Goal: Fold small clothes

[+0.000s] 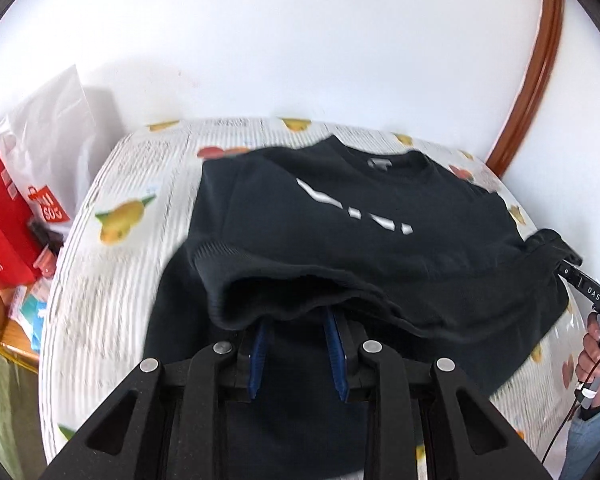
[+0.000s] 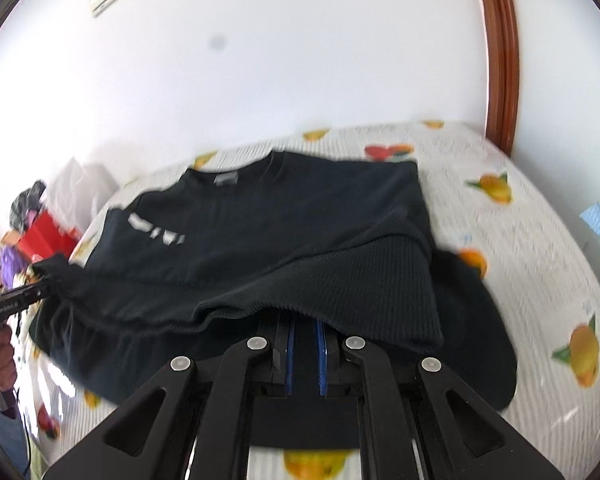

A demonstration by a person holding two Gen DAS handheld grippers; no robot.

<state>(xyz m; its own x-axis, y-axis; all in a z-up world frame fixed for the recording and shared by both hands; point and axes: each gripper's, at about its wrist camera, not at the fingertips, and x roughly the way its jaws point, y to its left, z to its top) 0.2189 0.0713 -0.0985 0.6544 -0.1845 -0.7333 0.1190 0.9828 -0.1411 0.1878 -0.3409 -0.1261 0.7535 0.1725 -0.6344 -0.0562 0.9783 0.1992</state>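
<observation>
Landmark: the black sweatshirt (image 1: 340, 216), lying chest-up on the fruit-print table (image 1: 112, 240), collar at the far side, white print across the chest.

Left of the sweatshirt: shopping bags (image 1: 28, 200) crowd the table's edge, clear of the cloth, so no snag risk there.

Left gripper (image 1: 298, 354): you've got the ribbed hem draped over the jaws, the tips hidden under the fold. The blue pads stand a little apart with dark cloth between; reads as pinching the hem, though contact itself is covered.

Right gripper (image 2: 304, 354): same setup on the hem's other corner, pads closer together, ribbed band hanging over them. The left-wrist view shows it gripping a bunched corner off the table.

Why held so: both hem corners are up and level, so my guess is you're carrying the bottom edge toward the collar for a halving fold. The chest stays flat as anchor. Frames are blurred, so fine detail is uncertain.
</observation>
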